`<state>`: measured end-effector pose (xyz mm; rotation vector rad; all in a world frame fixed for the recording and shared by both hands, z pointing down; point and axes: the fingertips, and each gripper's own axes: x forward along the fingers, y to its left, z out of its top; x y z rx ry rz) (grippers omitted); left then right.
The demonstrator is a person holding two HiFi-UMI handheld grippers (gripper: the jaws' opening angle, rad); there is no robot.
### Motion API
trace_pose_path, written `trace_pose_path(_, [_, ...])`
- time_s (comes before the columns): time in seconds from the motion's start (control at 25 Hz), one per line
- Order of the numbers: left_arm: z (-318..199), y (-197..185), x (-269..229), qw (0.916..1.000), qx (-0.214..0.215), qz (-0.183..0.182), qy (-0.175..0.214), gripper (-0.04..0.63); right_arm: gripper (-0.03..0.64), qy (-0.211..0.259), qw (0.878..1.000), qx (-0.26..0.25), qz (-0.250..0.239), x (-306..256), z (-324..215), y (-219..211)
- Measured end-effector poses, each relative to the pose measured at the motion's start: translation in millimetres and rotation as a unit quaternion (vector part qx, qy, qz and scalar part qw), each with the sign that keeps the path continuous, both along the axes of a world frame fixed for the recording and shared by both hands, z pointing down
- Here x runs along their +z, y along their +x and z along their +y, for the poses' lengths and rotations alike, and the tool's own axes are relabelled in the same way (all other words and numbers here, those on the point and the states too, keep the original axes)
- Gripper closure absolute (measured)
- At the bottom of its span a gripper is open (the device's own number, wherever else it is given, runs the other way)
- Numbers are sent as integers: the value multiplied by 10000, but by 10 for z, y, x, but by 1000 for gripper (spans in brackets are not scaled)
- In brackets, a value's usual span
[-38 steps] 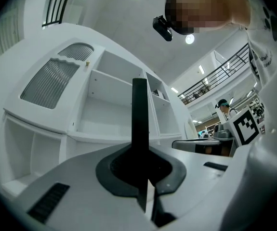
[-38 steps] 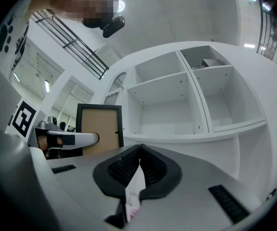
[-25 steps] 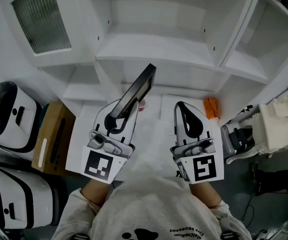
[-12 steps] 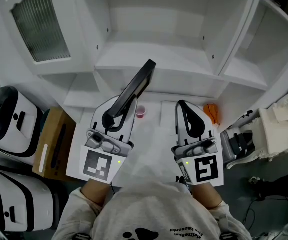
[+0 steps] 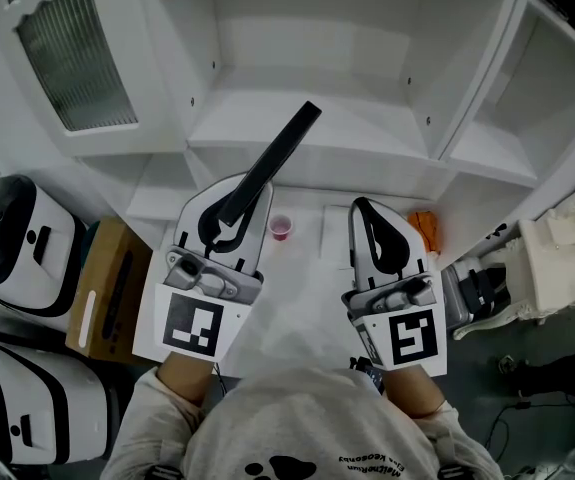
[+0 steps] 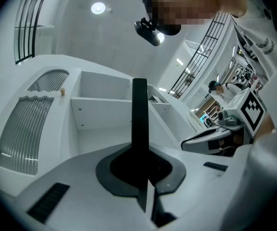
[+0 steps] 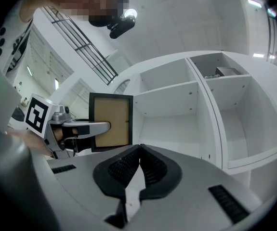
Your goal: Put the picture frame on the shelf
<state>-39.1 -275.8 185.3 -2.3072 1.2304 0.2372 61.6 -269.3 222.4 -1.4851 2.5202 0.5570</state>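
With the left gripper [image 5: 237, 206] clamped on the frame [image 5: 282, 153], which is tilted in the air before the shelf's [image 5: 367, 133] front edge, and the right gripper [image 5: 372, 230] pressed together empty, straighten the frame, clear the edge, then seat it deep.

The head view looks steeply down, both gripper views slightly up, sharing the shelf [image 5: 367, 133].

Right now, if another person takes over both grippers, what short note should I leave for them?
Left gripper: shut on the picture frame, which is in the air in front of the shelf, not on it.
Right gripper: shut, empty, beside the left one.
Done: frame picked up.
Left to do: stand the frame on the shelf, then let go.
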Motion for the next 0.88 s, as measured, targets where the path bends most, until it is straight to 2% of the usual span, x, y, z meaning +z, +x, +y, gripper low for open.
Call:
trace_pose_path(0.16, [-96,-8,-14,9999,-86,-149,14,569,583,-11,10000,29,12,-2,-71,-10])
trace_pose_path(0.44, [-265,4,-7,9996,-171,-207,12,569,583,-43,9999,83,39,10,-179,-37])
trace_pose_path(0.52, [-298,16,4,9989,-248,-382,64,569,583,-54,9999,96,50,17,-196,-47])
trace_pose_path(0.68, [-352,56,5,9942,-395,-967,240,569,583,-50,9999,113,56,8,-216,-62])
trace_pose_path(0.88, [-416,102,-50,9899,-497,-1258,415,569,583,-10,9999,136,60,-36,-230,-68])
